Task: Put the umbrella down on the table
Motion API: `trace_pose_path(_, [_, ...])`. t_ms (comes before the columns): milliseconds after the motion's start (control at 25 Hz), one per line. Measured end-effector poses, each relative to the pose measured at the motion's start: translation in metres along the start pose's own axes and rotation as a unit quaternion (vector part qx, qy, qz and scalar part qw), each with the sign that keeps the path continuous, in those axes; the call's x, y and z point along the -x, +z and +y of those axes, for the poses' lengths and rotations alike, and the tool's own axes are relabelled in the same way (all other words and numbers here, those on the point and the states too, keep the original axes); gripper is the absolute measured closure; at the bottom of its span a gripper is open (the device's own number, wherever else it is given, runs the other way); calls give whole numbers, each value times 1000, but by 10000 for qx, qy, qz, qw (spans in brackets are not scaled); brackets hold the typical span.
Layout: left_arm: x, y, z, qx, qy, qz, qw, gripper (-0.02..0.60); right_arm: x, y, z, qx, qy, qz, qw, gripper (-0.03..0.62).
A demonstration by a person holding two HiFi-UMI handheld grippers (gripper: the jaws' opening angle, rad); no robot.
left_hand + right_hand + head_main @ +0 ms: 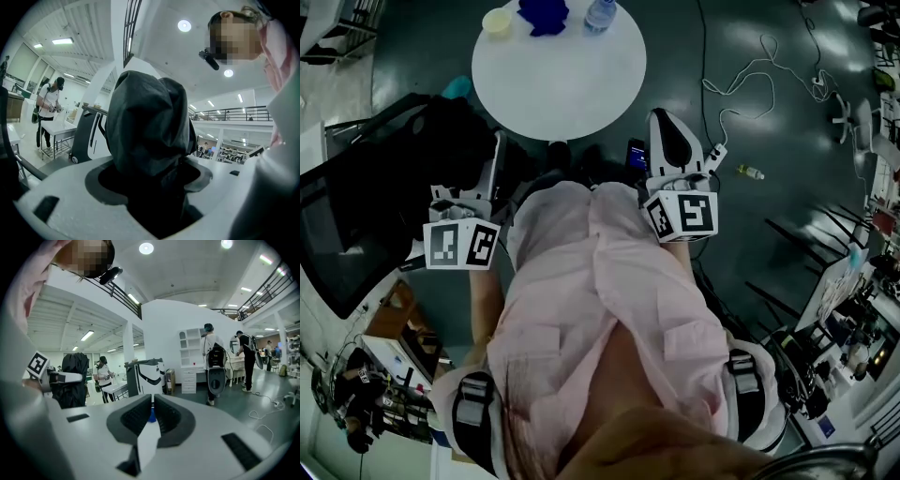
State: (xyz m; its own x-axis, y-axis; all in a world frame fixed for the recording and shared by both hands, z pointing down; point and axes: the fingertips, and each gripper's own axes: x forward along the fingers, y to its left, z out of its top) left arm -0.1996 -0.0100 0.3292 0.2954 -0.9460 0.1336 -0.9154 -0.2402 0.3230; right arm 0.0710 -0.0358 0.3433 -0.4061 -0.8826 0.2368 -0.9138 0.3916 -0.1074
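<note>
Black folded cloth of the umbrella (149, 123) fills the gap between the jaws of the left gripper (152, 177). They are clamped on its lower part, and the bundle rises upright above them. Seen from the right gripper view, the umbrella (74, 377) stands up from the left gripper (56, 378) in the air, on no surface. The right gripper (151, 403) has its jaws drawn together, with only a thin slit between the ribbed pads (135, 416) and nothing in it. In the head view both grippers are held in front of the person's pink shirt (600, 309), the left gripper (469, 211) at one side and the right gripper (680, 192) at the other. The round white table (562, 84) lies just ahead of them. At its far edge sit a yellow cup (497, 21), a blue object (544, 14) and a bottle (600, 13). The dark floor (759, 112) carries loose cables (750, 70).
</note>
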Motion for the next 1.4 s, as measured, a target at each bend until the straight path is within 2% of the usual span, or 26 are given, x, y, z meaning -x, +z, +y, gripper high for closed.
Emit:
trace_pose_path(320, [-22, -4, 2, 75, 94, 168, 9998, 262, -14, -3, -19, -167, -79, 95, 9998, 558])
trace_pose_path(960, [-43, -1, -21, 179, 908, -162, 9956, 262, -66, 14, -60, 17, 814, 138, 9966, 557])
trace_pose_path(1200, [-51, 2, -18, 94, 882, -9, 9961, 262, -79, 21, -59, -32, 831, 119, 9965, 557])
trace_pose_path(1400, [-58, 6, -11, -115, 716, 218, 9971, 262, -83, 21, -52, -96, 780, 136, 9968, 557])
